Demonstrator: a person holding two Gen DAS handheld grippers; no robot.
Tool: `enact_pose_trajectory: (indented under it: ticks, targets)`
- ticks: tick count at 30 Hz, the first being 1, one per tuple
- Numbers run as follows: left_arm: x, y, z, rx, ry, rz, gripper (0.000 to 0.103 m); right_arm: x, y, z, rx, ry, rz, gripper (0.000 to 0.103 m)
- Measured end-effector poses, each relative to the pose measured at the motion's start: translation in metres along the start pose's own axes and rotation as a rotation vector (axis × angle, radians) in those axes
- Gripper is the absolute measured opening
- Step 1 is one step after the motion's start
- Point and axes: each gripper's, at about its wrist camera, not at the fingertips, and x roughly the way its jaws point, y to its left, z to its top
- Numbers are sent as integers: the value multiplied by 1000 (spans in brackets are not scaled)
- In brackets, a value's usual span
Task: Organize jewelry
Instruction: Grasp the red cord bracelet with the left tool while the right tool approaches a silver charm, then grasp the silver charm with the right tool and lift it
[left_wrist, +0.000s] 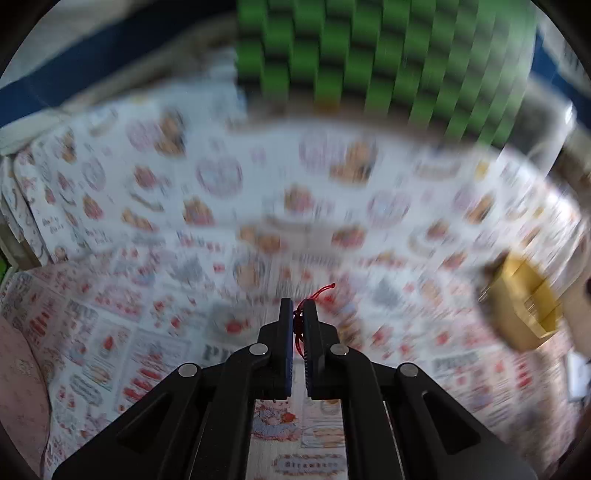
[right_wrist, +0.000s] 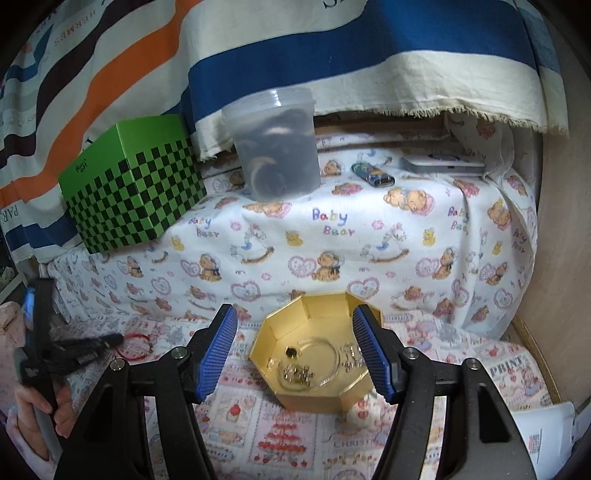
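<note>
**Operator:** Where is the item being handled, and which step is in hand?

**Inspector:** A red cord bracelet (left_wrist: 303, 314) is pinched between the closed jaws of the left gripper (left_wrist: 298, 314), with a loop of cord protruding past the fingertips. In the right wrist view the same bracelet (right_wrist: 137, 345) is seen low over the printed cloth (right_wrist: 295, 435), toward its left edge, well apart from the gold octagonal box (right_wrist: 314, 397). The step is judged to be the pick-up: the grip has been made, and transfer to the box has not yet been done.

**Operator:** How does the right gripper stand?

**Inspector:** The right gripper (right_wrist: 295, 354) is held with its jaws wide and nothing between the pads; the gold box is framed behind them. Small metal pieces, a dark bead and a clear ring are lying inside the box.

**Operator:** What is called for next?

**Inspector:** The bracelet should be carried rightward over the box rim and released inside. A thin cord is held by a small section only, so slippage or snagging on the rim is to be guarded against. The left wrist view is heavily blurred, so fine detail is not confirmed there.

**Operator:** What writing can be read?

**Inspector:** "Baby Bear" is repeated on the bear-print blanket (right_wrist: 332, 240). "PRINT" and part of "CHRIST" are read on the printed cloth. "HERMES" is read on the striped fabric (right_wrist: 110, 55) behind. The mark on the green checkered box (right_wrist: 129, 192) is too small to read.
</note>
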Motion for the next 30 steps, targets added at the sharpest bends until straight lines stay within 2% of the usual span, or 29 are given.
enact_pose_trajectory:
  ticks: [3,6,8,10,12,14,18,20,23,30]
  targets:
    - [-29,3,6,-30,-101,-60,4,4,14,6,-33,73,32,67]
    - [-47,11,14,-62,-157,-163,4,14,32,16,-75,141,73,55]
    - [-54,13,15,-71,-176,-210,4,28,47,23,-94,227,68,49]
    - [-56,13,15,-77,-191,-213,4,45,61,26,-79,305,93,36]
    - [-52,16,17,-88,-182,-214,4,61,70,25,-60,369,92,34]
    - [-43,20,15,-93,-168,-207,4,80,82,24,-67,431,59,30]
    - [-34,21,10,-86,-154,-175,4,129,106,26,-167,587,-48,28]
    - [-29,23,10,-100,-125,-163,4,144,115,26,-230,630,-108,28]
    - [-26,30,10,-144,-110,-151,4,161,121,19,-322,665,-217,24]
    - [-27,31,10,-138,-104,-161,4,175,110,5,-242,676,-235,23]
